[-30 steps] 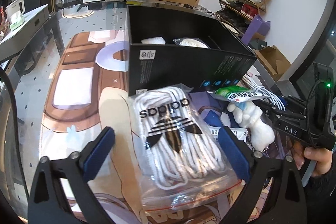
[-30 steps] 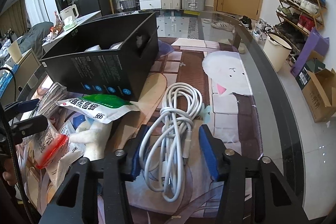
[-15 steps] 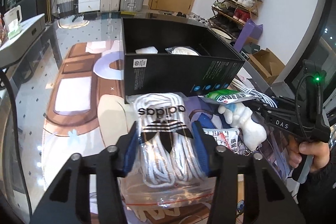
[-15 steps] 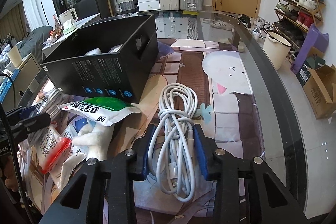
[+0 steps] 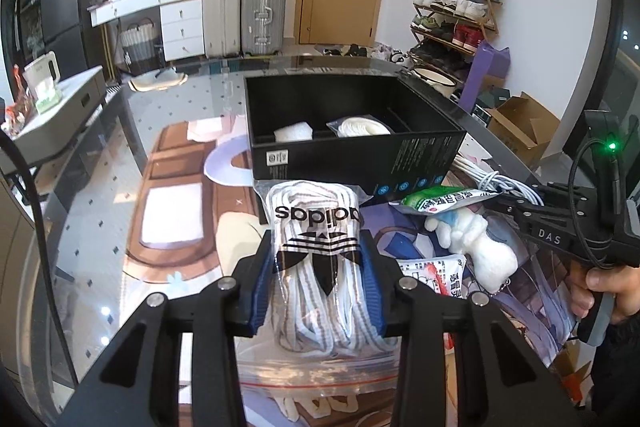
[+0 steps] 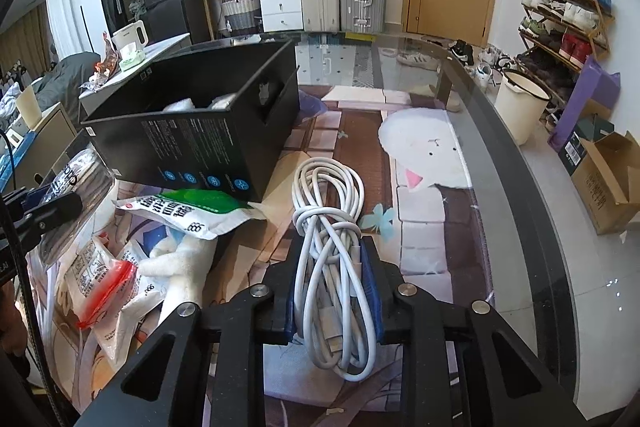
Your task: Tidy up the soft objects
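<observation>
My left gripper (image 5: 318, 283) is shut on a clear Adidas bag of white laces (image 5: 316, 227), held just in front of the open black box (image 5: 348, 163). The box holds a white foam piece (image 5: 294, 131) and a white bundle (image 5: 360, 127). My right gripper (image 6: 331, 285) is shut on a coiled white cable (image 6: 328, 211), lifted slightly off the table mat. The black box (image 6: 200, 143) stands to the cable's left. A white plush toy (image 5: 476, 243) and a green-white sachet (image 5: 444, 199) lie between the grippers.
Several sachets and a red-strip zip bag (image 6: 104, 279) lie left of the right gripper. The round glass table edge (image 6: 516, 187) curves on the right. A bucket (image 6: 520, 103), a cardboard box (image 6: 608, 179) and a shoe rack (image 6: 564, 23) stand on the floor beyond.
Both grippers went from open to shut: the left closed on the lace bag, the right closed on the cable. Both views rose a little with their loads.
</observation>
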A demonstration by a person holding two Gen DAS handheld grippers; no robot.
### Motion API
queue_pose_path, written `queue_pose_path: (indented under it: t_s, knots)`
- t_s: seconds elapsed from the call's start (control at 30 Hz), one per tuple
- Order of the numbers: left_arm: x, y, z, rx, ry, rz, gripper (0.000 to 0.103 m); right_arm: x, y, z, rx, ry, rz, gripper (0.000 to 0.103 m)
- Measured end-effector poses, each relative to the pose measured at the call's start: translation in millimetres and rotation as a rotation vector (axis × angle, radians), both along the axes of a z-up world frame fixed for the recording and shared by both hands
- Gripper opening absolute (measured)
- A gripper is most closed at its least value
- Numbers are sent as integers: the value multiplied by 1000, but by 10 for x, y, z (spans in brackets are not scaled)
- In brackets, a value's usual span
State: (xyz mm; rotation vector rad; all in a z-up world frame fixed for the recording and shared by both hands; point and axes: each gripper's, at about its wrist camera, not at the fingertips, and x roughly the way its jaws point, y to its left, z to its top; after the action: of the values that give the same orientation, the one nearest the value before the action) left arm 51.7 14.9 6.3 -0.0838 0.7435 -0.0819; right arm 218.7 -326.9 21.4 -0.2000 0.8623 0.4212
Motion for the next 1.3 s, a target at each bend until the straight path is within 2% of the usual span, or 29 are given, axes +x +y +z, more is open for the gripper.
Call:
queue_pose_path:
  t_s: [0.27,0.87,1.3]
  knots:
    - [-18,2,94,24,-33,13,37,-54,-54,157,25,-43,-2,26]
    - [-73,120,256,-2,-94,70,37,-270,-37,584,61,-137,44,26]
    - [22,137,455,-12,-146,70,38,-341,116,803,85,-180,111,26]
